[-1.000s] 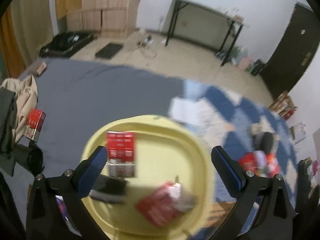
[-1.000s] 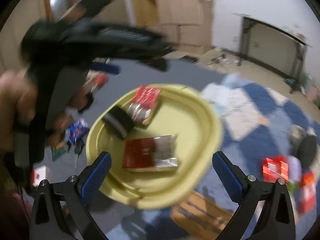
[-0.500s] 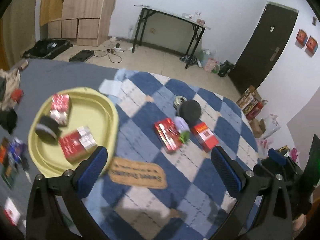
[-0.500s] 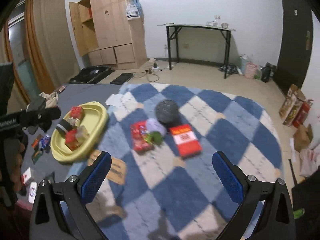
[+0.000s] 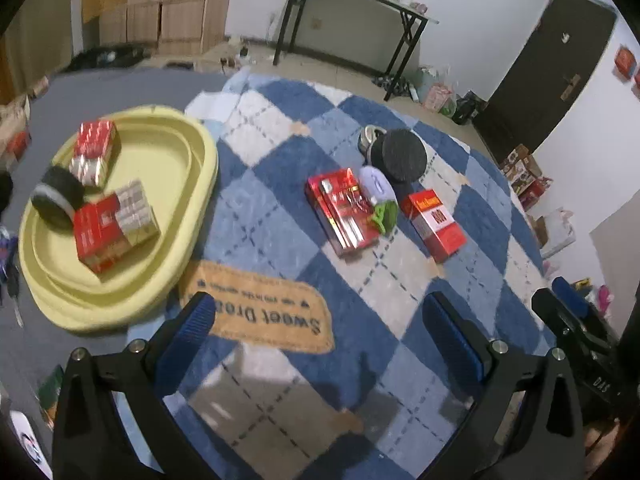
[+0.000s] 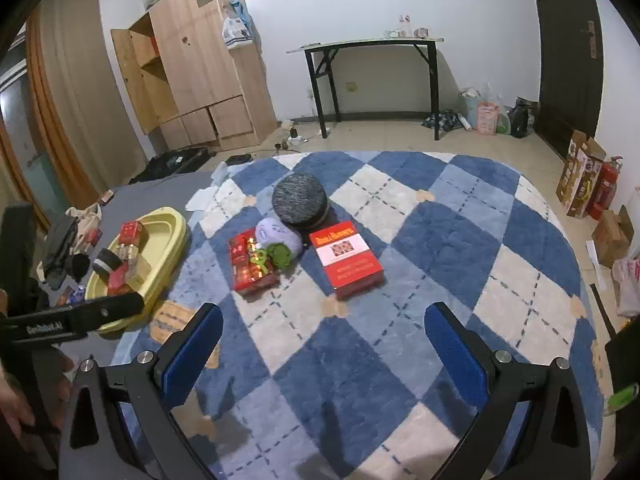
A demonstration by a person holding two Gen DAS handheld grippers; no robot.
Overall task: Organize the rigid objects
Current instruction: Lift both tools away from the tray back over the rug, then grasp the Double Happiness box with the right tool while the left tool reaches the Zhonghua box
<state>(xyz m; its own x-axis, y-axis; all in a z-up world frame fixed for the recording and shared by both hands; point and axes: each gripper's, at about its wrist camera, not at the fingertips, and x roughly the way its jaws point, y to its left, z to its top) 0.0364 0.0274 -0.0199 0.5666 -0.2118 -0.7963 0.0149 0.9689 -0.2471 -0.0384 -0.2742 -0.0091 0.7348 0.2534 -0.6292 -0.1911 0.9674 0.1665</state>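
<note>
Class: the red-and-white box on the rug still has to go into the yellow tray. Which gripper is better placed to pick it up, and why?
Probably the right gripper: open and empty, the red-and-white box lies almost straight ahead between its fingers. The left gripper, also open, sees that box off to its right, nearer the yellow tray.

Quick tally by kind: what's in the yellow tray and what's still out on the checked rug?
In yellow tray:
red boxes: 2
black roll: 1
On rug:
red boxes: 2
dark round cushion: 1
purple-green plush: 1
Total: 7

left gripper — black frame | blue pads | silver screws
</note>
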